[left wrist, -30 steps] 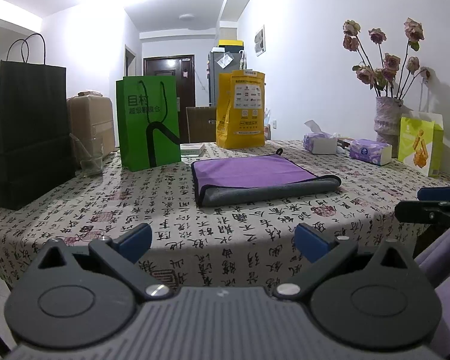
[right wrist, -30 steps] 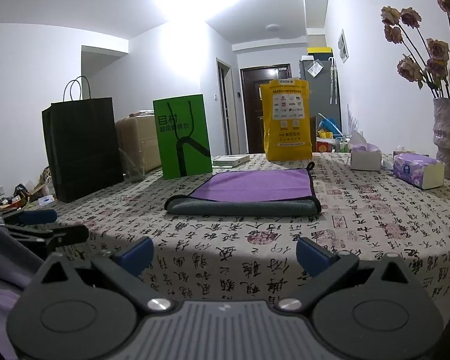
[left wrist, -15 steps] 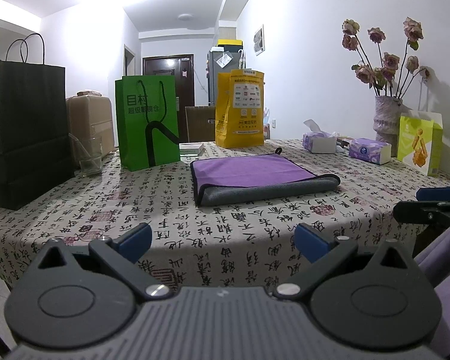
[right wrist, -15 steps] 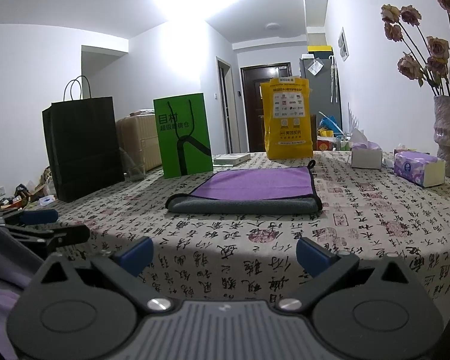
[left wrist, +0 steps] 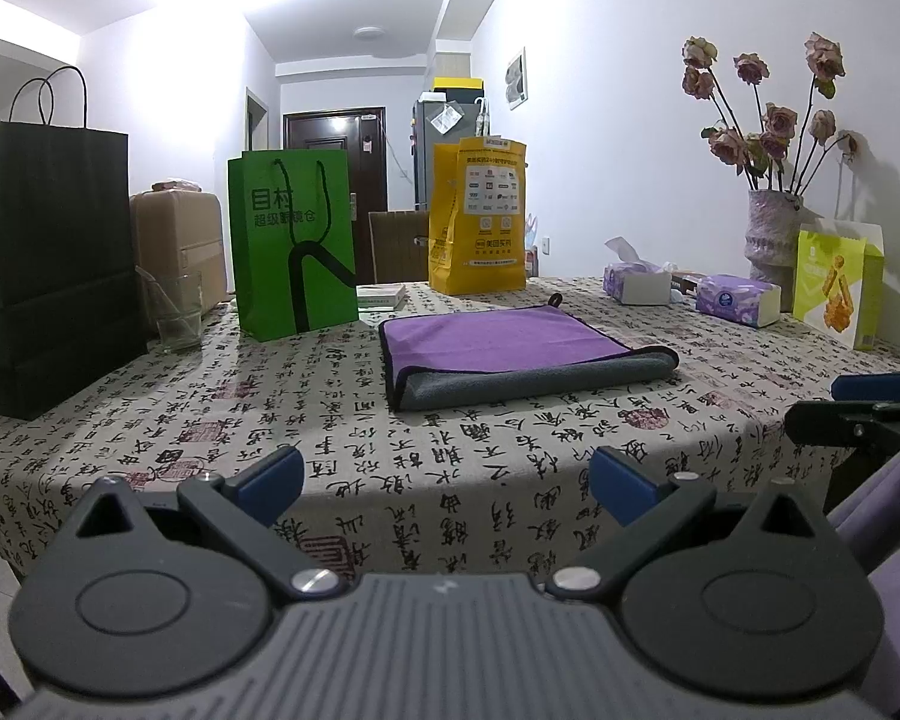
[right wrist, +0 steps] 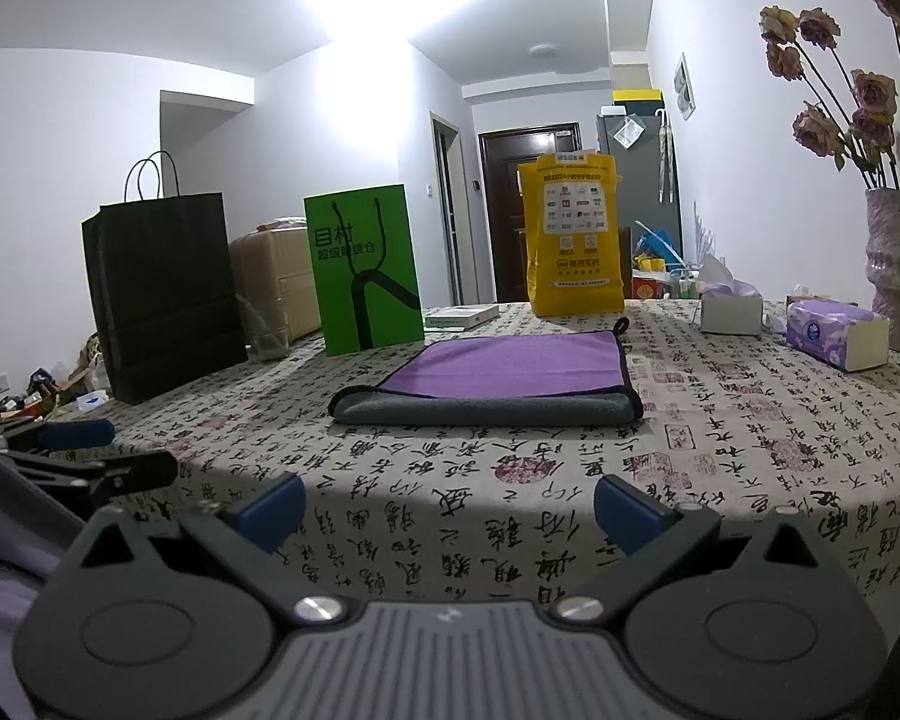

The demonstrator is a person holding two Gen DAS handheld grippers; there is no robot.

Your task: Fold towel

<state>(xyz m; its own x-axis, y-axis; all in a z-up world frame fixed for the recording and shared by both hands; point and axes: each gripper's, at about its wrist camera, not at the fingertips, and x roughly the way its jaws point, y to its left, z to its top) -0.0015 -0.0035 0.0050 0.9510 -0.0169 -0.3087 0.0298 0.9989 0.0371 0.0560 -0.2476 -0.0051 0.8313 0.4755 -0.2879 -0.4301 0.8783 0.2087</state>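
A purple towel with a grey underside (left wrist: 510,354) lies folded flat on the patterned tablecloth (left wrist: 306,414), its rolled grey fold facing me; it also shows in the right wrist view (right wrist: 498,378). My left gripper (left wrist: 444,477) is open and empty, held off the table's near edge, well short of the towel. My right gripper (right wrist: 447,507) is open and empty too, at the near edge. Each gripper shows in the other's view, the right one (left wrist: 852,405) at the right edge, the left one (right wrist: 84,456) at the left edge.
Behind the towel stand a black paper bag (left wrist: 42,264), a green bag (left wrist: 294,240), a yellow bag (left wrist: 477,216) and a glass (left wrist: 177,312). Tissue packs (left wrist: 729,300), a vase of dried roses (left wrist: 771,240) and a snack box (left wrist: 837,285) line the right side.
Both grippers have stayed open and nearly still; the views have shifted only slightly.
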